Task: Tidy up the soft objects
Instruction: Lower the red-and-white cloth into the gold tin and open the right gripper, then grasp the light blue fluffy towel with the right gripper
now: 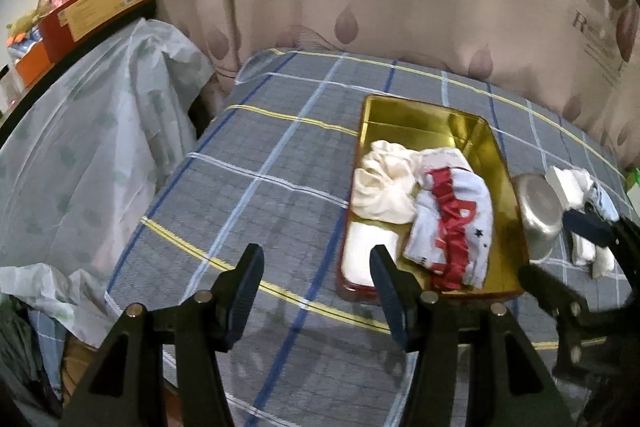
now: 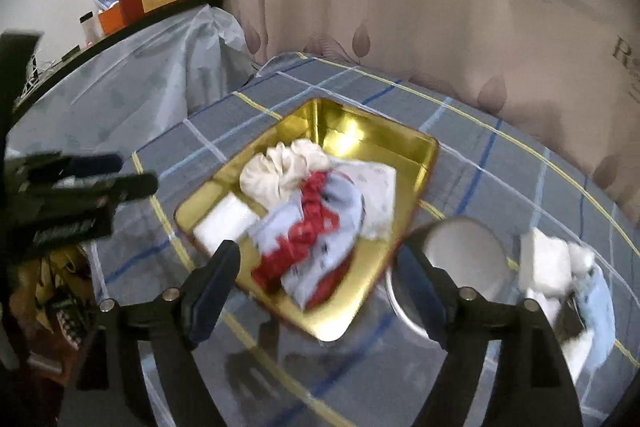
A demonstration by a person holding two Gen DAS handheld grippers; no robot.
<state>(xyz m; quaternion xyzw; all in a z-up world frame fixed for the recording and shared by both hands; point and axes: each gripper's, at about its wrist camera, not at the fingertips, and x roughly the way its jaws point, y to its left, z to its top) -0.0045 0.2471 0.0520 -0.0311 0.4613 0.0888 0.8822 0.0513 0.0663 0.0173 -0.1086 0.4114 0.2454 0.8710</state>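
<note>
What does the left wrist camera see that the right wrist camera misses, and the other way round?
Only the left view shows the left claw open over bare checked cloth, with nothing between its fingers. Only the right view shows the right claw open above the gold tray, and some yellow clutter low at the left. Both show the tray, the cream cloth, the red and white cloth, the metal bowl and the curtain.

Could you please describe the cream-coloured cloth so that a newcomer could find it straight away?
Start at the gold tray on the checked bedcover. Among the soft things piled inside, the cream cloth lies toward the tray's far end. It is plain and bunched, unlike the red-trimmed pale blue garment beside it.
</note>
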